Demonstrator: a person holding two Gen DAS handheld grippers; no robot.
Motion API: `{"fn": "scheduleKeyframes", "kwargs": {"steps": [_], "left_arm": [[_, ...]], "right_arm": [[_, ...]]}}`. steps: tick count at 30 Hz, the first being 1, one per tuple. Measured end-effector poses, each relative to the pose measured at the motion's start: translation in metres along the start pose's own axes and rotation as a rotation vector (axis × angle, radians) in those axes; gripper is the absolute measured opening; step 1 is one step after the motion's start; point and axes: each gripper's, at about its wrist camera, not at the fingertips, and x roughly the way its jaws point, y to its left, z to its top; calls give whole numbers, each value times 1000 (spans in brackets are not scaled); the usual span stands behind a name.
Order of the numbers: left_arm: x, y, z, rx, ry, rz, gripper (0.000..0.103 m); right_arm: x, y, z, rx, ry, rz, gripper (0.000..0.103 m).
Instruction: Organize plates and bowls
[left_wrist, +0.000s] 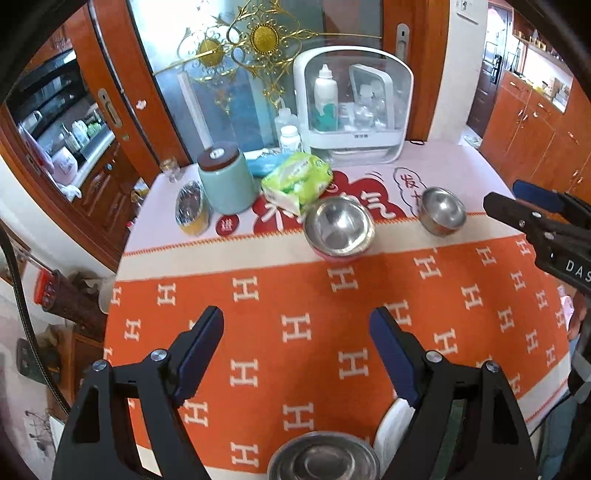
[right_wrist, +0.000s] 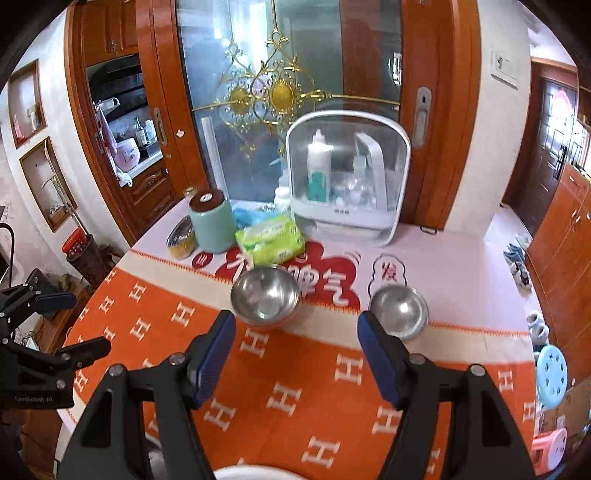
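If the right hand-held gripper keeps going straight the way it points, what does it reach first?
Probably the orange tablecloth: the right hand-held gripper, open and empty, tilts downward. Beyond lie the larger steel bowl and smaller steel bowl either side of its line; depth is unclear.

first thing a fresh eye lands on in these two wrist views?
Probably the orange H-patterned tablecloth filling the foreground, with two shiny steel bowls at its far edge: the larger bowl in the middle, the smaller bowl apart to its right. Both the left gripper and the right gripper hang open and empty above the cloth.
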Motion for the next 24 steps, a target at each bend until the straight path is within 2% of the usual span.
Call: {"fn": "scheduleKeyframes", "kwargs": {"steps": [5,10,19,24], "left_arm": [[20,1,25,-45,13,29,80],[51,-1,44,-78,30,38,80],[118,-3,63,-168,77,-38,80],[156,-2,65,-231,96,-82,80]], "right_arm": [[27,-11,14,34,13,21,72],[65,-22,13,99,63,58,72],[131,-38,-3,230,193,139,72],[166,-41,-13,266,219,184,72]]}}
